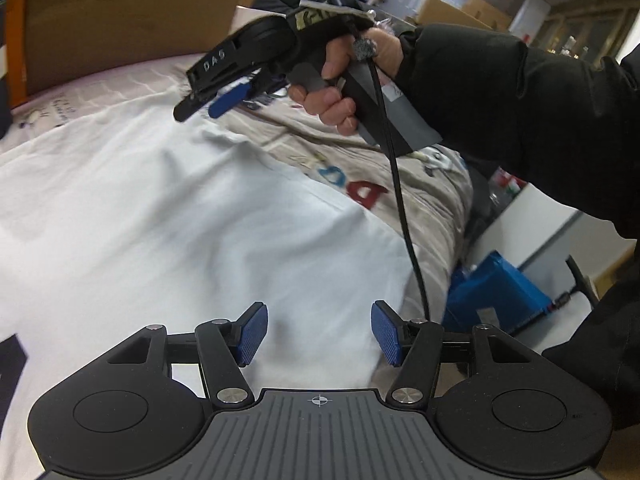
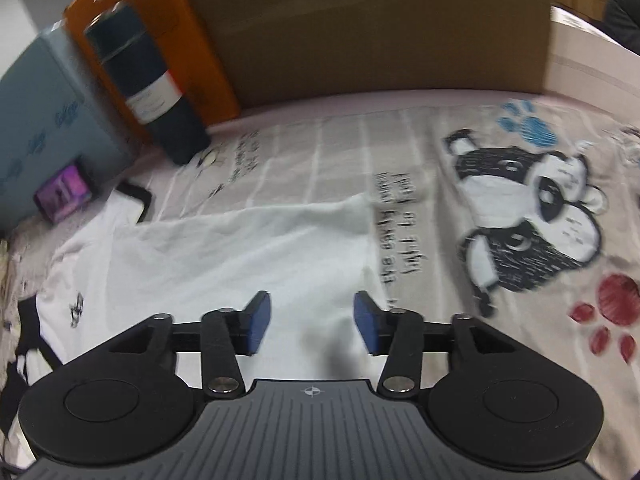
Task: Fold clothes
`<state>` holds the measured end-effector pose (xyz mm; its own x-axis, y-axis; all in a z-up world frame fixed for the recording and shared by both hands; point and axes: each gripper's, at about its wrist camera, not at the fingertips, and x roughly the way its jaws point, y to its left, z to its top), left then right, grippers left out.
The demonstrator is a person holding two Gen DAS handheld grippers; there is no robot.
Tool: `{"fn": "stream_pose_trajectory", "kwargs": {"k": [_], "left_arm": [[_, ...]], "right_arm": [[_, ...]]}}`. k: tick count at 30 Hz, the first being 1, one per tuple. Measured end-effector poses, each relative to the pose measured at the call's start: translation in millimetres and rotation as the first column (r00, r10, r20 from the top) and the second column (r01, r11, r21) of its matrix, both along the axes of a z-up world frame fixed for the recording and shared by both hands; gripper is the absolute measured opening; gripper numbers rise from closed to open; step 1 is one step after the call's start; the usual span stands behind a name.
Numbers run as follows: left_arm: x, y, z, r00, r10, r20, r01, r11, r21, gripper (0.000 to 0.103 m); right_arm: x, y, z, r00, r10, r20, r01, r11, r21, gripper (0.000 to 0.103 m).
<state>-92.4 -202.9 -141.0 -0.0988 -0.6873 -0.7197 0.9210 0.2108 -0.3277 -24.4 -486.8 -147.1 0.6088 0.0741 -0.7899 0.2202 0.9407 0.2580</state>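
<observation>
One white cotton T-shirt (image 2: 224, 256) lies on one printed beige bedsheet (image 2: 460, 152), which carries two black-and-white cartoon dogs (image 2: 516, 208), one blue paw print (image 2: 528, 124) and one red paw print (image 2: 608, 312). Two black two-finger grippers are counted: the left gripper (image 1: 319, 334) and the right gripper (image 2: 312, 322), each with two blue ribbed pads (image 1: 252, 334). One dark cylindrical flask with a white label (image 2: 148, 84), one large brown cardboard box (image 2: 380, 28), one small purple box (image 2: 64, 192), one blue plastic crate (image 1: 496, 292)

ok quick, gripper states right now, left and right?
Left gripper: open, holding nothing, over the white cotton T-shirt.
Right gripper: open, holding nothing, above the same shirt.
</observation>
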Motion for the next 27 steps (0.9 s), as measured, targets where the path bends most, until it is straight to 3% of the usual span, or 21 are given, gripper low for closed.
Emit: {"fn": "stream_pose_trajectory", "kwargs": {"k": [3, 5, 6, 8, 10, 13, 15, 16, 18, 20, 24, 27], "left_arm": [[8, 13, 3, 0.997, 0.080, 0.012, -0.080, 0.997, 0.001, 0.057], [16, 28, 5, 0.988, 0.154, 0.027, -0.154, 0.988, 0.001, 0.058], [20, 38, 7, 0.980, 0.195, 0.035, -0.195, 0.981, 0.003, 0.058], [28, 60, 10, 0.958, 0.281, 0.050, -0.282, 0.960, 0.004, 0.059], [37, 92, 15, 0.916, 0.394, 0.071, -0.396, 0.918, 0.008, 0.059], [45, 141, 20, 0.828, 0.545, 0.131, -0.553, 0.833, 0.030, 0.059], [44, 168, 19, 0.779, 0.591, 0.208, -0.615, 0.785, 0.073, 0.059], [42, 178, 19, 0.771, 0.590, 0.240, -0.624, 0.775, 0.097, 0.059], [36, 194, 18, 0.770, 0.567, 0.294, -0.622, 0.769, 0.146, 0.059], [26, 204, 22, 0.791, 0.529, 0.307, -0.592, 0.788, 0.167, 0.059], [-2, 204, 31, 0.875, 0.334, 0.351, -0.422, 0.881, 0.214, 0.059], [-26, 198, 31, 0.938, 0.139, 0.317, -0.226, 0.940, 0.255, 0.059]], "right_arm": [[11, 9, -14, 0.997, 0.031, -0.069, -0.038, 0.995, -0.097, 0.047], [8, 9, -18, 0.996, 0.019, -0.082, -0.036, 0.977, -0.212, 0.047], [7, 8, -19, 0.996, 0.007, -0.085, -0.029, 0.964, -0.265, 0.054], [-4, -4, -17, 0.994, -0.084, -0.065, 0.061, 0.949, -0.308, 0.056], [-22, -14, -8, 0.986, -0.166, -0.028, 0.148, 0.935, -0.321, 0.053], [-59, -10, 17, 0.981, -0.172, 0.089, 0.191, 0.933, -0.303, 0.055], [-82, 0, 34, 0.975, -0.161, 0.153, 0.201, 0.932, -0.302, 0.056], [-92, 7, 42, 0.972, -0.153, 0.177, 0.200, 0.935, -0.293, 0.057], [-113, 19, 54, 0.967, -0.145, 0.210, 0.203, 0.937, -0.285, 0.059], [-130, 36, 63, 0.969, -0.117, 0.218, 0.180, 0.937, -0.300, 0.059], [-158, 95, 59, 0.990, 0.046, 0.134, -0.003, 0.953, -0.303, 0.062], [-179, 139, 55, 0.982, 0.175, 0.068, -0.148, 0.945, -0.292, 0.062]]}}
